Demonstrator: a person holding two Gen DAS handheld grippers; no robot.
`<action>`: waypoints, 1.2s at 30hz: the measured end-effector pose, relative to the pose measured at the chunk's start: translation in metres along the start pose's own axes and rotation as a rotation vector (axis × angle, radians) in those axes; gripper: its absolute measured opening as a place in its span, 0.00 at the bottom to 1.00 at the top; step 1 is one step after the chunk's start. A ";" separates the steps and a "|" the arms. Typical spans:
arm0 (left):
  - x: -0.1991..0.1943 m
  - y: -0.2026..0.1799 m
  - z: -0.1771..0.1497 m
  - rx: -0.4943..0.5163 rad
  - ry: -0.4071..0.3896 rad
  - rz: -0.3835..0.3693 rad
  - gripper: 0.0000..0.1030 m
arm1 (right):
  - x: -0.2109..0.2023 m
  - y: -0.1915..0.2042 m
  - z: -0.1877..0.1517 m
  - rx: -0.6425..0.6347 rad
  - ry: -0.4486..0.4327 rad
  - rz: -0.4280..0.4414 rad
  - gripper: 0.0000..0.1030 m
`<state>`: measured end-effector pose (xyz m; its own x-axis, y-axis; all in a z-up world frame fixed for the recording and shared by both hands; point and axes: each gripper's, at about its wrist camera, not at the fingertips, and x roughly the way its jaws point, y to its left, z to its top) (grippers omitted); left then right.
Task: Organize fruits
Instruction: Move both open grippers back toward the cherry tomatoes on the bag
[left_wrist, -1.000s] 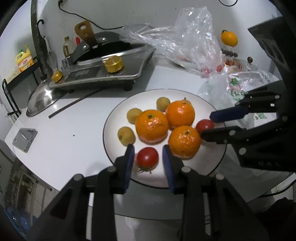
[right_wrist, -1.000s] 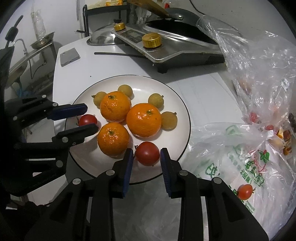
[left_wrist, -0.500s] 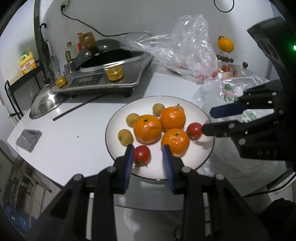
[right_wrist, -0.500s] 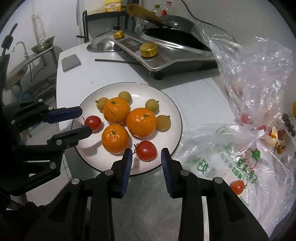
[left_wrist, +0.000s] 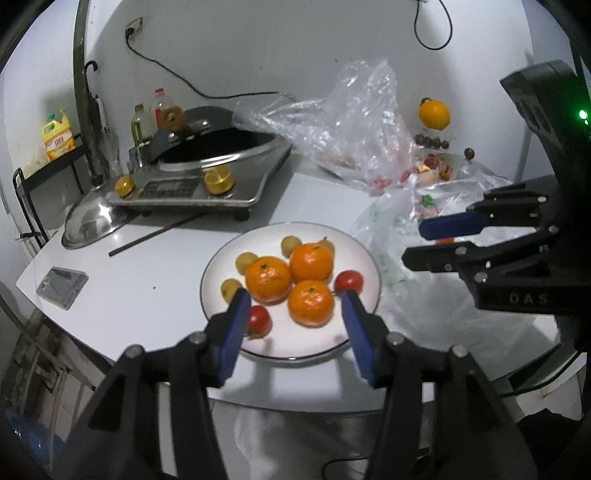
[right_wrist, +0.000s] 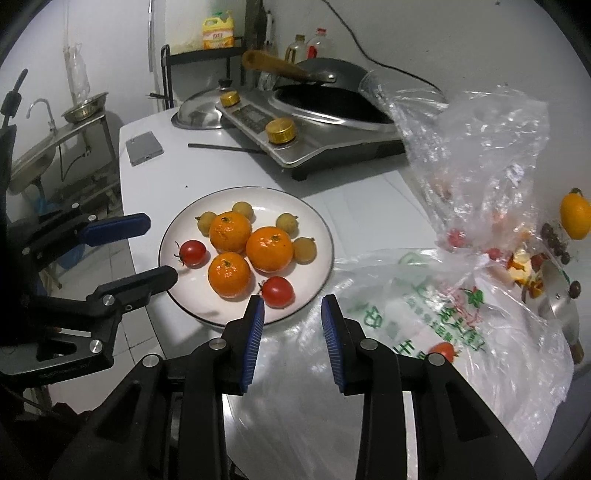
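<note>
A white plate (left_wrist: 288, 350) (right_wrist: 177, 295) on the white table holds three oranges (left_wrist: 267, 278) (right_wrist: 269, 248), two red tomatoes (left_wrist: 349, 281) (right_wrist: 277, 291) and several small yellow-brown fruits (left_wrist: 231, 288) (right_wrist: 287, 222). My left gripper (left_wrist: 293, 328) is open and empty, held above the plate's near edge; it shows in the right wrist view (right_wrist: 144, 251) left of the plate. My right gripper (right_wrist: 291, 328) is open and empty, above the plate's rim by a tomato; it shows in the left wrist view (left_wrist: 430, 240) right of the plate.
Clear plastic bags (right_wrist: 461, 306) (left_wrist: 354, 136) with more tomatoes lie right of the plate. A stove with a wok (right_wrist: 325, 110) (left_wrist: 207, 173), a metal lid (left_wrist: 92, 221), a chopstick (right_wrist: 225, 147) and a phone (right_wrist: 144, 147) sit behind. An orange (right_wrist: 574, 218) lies far right.
Both grippers have pulled back and up from the plate, leaving the tomatoes on it. The left gripper's jaws have opened wider.
</note>
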<state>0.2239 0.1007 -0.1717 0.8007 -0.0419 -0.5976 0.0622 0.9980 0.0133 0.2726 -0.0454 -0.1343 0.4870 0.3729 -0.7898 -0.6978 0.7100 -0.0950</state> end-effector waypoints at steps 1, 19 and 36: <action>-0.001 -0.003 0.001 0.001 -0.003 -0.001 0.51 | -0.003 -0.002 -0.002 0.005 -0.004 -0.003 0.33; 0.002 -0.082 0.015 0.066 0.001 -0.091 0.51 | -0.045 -0.059 -0.048 0.092 -0.046 -0.036 0.33; 0.037 -0.135 0.032 0.132 0.053 -0.109 0.51 | -0.040 -0.130 -0.087 0.208 -0.043 -0.042 0.33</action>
<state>0.2641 -0.0371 -0.1701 0.7525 -0.1438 -0.6427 0.2277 0.9725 0.0490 0.2982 -0.2048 -0.1432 0.5388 0.3626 -0.7605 -0.5549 0.8319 0.0035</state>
